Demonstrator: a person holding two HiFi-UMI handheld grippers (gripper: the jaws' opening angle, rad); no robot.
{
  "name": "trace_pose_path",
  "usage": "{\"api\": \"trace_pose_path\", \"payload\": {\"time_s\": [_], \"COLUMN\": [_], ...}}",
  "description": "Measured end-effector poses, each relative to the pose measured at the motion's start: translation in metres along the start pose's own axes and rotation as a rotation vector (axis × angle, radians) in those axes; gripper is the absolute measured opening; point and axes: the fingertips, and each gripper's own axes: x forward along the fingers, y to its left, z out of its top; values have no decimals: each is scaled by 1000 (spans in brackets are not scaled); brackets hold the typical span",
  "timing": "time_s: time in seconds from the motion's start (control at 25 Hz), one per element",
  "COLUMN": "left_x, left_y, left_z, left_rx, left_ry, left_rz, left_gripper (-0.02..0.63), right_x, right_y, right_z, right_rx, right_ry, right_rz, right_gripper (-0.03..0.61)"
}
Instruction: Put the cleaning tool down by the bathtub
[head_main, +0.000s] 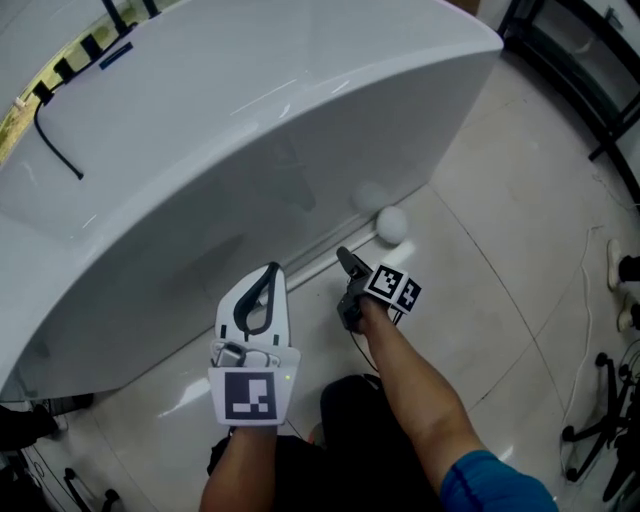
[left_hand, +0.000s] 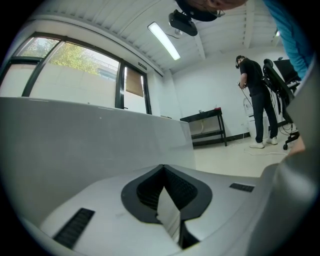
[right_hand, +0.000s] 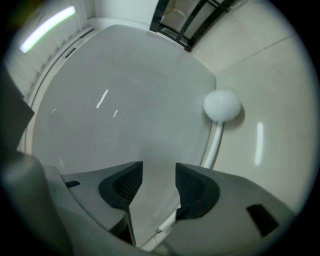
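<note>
White cleaning tool (head_main: 391, 224) lies on the glossy tiled floor (head_main: 500, 270) along the foot of the bathtub (head_main: 250, 130), its handle end between the parted jaws of the right gripper (head_main: 347, 265), while the left gripper (head_main: 268, 275), jaws closed on nothing, hangs just beside and a black rack (head_main: 575, 70) stands well beyond.

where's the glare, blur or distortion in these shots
head view: sharp, the glossy bathtub mirrors the cleaning tool; left gripper view: fisheye bending, dark corners, ceiling light blown out; right gripper view: soft, glare streaks on bathtub and floor
</note>
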Motion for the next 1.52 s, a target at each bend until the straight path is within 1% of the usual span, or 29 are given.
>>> {"api": "trace_pose_path", "payload": {"time_s": [0.04, 0.12, 0.2, 0.24, 0.28, 0.4, 0.52, 0.68, 0.76, 0.84, 0.88, 0.96, 1.08, 1.2, 1.32, 1.44, 1.52], "left_x": [5, 16, 30, 38, 46, 63, 71, 84, 86, 75, 65, 44, 22, 7, -26, -74, -104], "left_y": [-5, -16, -28, -35, -44, -66, -84, -135, -162, -190, -204, -234, -288, -343, -400, -456, -487], "left_z": [0, 1, 1, 1, 0, 10, 31, 47, 41, 38, 44, 76, 149, 224, 303, 378, 415], "left_rx": [-4, -20, -40, -50, -62, -100, -102, -52, -47, -55, -63, -75, -65, -31, -56, -71, -73], "left_ry": [0, -4, -10, -11, -10, -15, -51, -44, -22, 34, 59, 77, 55, 10, -57, -73, -58], "left_rz": [-16, -41, -65, -83, -104, -151, -170, -234, -249, -255, -267, -315, -427, -597, -772, -874, -923], "left_gripper": [-3, -3, -3, -3, -3, -3, -3, -3, -3, -3, -3, -3, -5, -5, -3, -3, -3], "right_x": [-11, -36, -63, -78, -94, -145, -200, -265, -298, -338, -359, -403, -474, -549, -633, -731, -788], "right_y": [11, 35, 58, 68, 75, 96, 116, 134, 145, 159, 166, 182, 208, 235, 270, 306, 325], "right_z": [5, 17, 30, 37, 43, 65, 89, 122, 139, 152, 159, 176, 210, 237, 257, 269, 273], "right_rx": [-66, -240, -420, -498, -563, -705, -804, -866, -900, -892, -878, -846, -797, -758, -755, -743, -735], "right_ry": [-18, -51, -85, -104, -123, -178, -245, -328, -343, -355, -364, -394, -485, -600, -688, -732, -752], "right_rz": [15, 39, 50, 48, 42, 30, 16, -17, -40, -63, -75, -102, -172, -301, -429, -548, -616], "right_gripper": [182, 114, 38, 12, -8, -9, -9, -9, -9, -9, -9, -9, -9, -6, -6, -7, -8]}}
